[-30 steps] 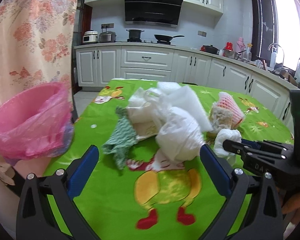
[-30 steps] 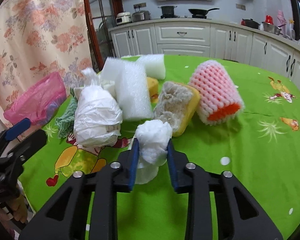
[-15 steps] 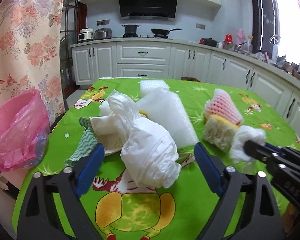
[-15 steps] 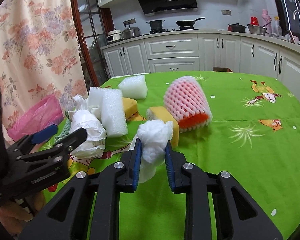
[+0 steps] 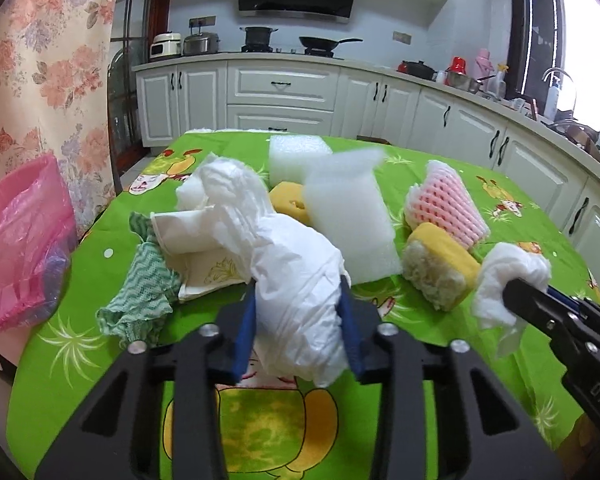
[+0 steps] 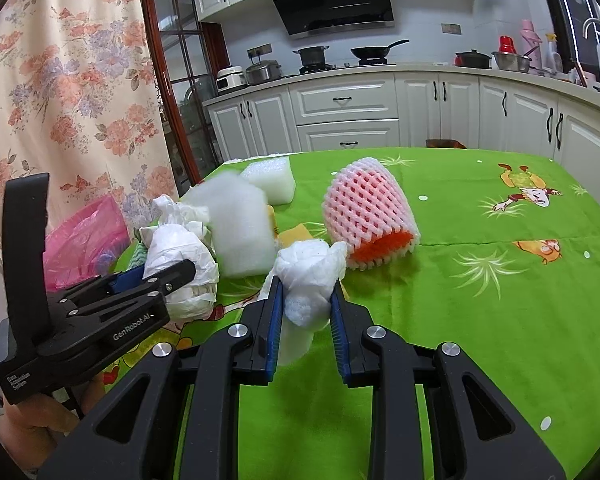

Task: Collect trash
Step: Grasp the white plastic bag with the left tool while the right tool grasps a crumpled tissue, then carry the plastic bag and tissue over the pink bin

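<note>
The left gripper [image 5: 300, 320] is closing its jaws on a crumpled white plastic bag [image 5: 296, 276] lying on the green surface [image 5: 100, 360]. Alongside, the right gripper [image 6: 306, 312] angles down, clamping a wadded tissue [image 6: 308, 276]. Foam blocks [image 5: 348, 220] lie beyond.

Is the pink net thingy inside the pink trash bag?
No, the pink foam net lies on the green tablecloth, far from the pink bag.

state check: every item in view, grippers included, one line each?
left gripper: jaws closing, pads on the plastic bag
right gripper: shut on tissue wad
pink bin bag: open at table edge
paper cup: lying on its side
foam net: lying on its side
green cloth: crumpled
</note>
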Demonstrator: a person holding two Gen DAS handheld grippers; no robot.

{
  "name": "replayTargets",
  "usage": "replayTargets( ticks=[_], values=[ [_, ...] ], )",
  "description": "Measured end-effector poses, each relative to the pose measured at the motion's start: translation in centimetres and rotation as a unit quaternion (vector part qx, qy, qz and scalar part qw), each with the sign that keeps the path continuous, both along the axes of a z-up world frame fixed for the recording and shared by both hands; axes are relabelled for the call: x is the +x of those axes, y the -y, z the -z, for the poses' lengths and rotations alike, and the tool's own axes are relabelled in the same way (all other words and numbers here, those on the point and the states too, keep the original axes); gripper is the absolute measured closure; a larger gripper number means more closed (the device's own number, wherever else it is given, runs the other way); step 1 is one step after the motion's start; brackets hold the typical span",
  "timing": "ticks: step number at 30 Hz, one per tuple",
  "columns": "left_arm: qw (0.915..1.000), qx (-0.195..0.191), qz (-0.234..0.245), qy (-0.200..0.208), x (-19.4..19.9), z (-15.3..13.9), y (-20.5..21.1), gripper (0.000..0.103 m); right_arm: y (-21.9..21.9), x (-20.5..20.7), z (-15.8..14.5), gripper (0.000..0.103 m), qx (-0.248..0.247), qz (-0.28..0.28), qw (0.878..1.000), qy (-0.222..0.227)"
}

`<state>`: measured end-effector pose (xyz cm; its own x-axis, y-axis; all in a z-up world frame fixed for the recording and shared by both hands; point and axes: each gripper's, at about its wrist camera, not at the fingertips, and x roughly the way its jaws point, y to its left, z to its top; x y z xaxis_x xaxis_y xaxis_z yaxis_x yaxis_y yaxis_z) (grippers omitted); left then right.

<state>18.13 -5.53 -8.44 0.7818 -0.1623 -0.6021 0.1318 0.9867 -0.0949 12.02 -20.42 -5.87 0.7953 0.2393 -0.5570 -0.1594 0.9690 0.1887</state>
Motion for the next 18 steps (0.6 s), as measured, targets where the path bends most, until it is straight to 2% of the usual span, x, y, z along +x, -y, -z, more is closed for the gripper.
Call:
replayTargets(
  ticks=[2, 9, 18],
  values=[
    [1.0000, -0.001, 0.005, 0.008, -0.6, -0.1, 0.0, 0.073, -0.1, 0.0, 0.0, 0.078, -0.001, -0.002, 1.000, 0.001],
    [0.9992, -0.011, 0.015, 0.034, -3.6, -1.0, -0.9, 0.074, -0.7, -0.4, -0.3, 0.078, -0.001, -0.007, 1.000, 0.006],
    [0.9976, 0.007, 0.016, 0.067, -7.6, -1.6, -2.8, 0.074, -2.1, -0.8, -0.4, 0.078, -0.006, -0.024, 1.000, 0.005]
  ],
)
